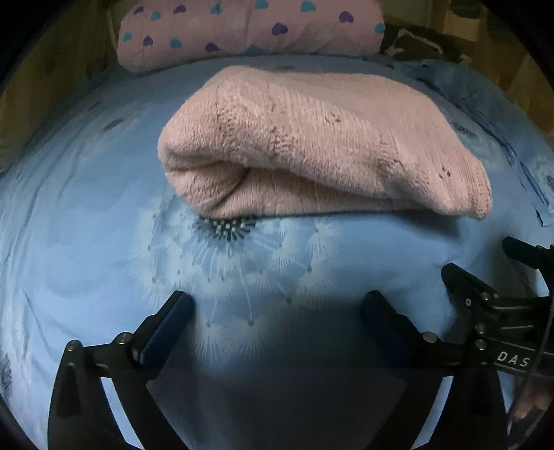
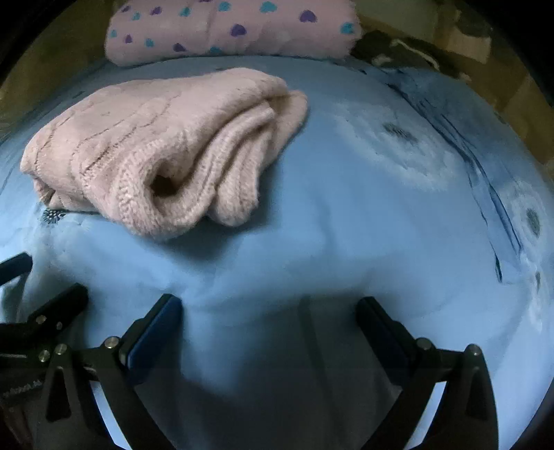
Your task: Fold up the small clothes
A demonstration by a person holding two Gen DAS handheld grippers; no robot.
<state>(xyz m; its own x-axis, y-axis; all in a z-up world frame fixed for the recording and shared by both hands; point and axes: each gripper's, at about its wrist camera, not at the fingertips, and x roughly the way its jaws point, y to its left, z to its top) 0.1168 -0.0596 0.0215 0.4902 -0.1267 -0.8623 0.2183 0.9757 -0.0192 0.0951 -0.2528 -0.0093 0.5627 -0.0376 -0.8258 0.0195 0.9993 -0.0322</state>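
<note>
Pink knitted sweater [image 1: 311,145] lies folded into a thick bundle on the blue dandelion-print bedsheet [image 1: 86,242], long axis running left to right across the left wrist view, rounded fold at its left end, ribbed open edges [image 2: 221,180] at its right end facing the right gripper. Left gripper [image 1: 277,311] and right gripper [image 2: 270,311] both sit short of it over bare sheet, jaws wide apart, nothing between them. Behind the sweater, a pink heart-print pillow [image 1: 242,31]; no containers seen.
</note>
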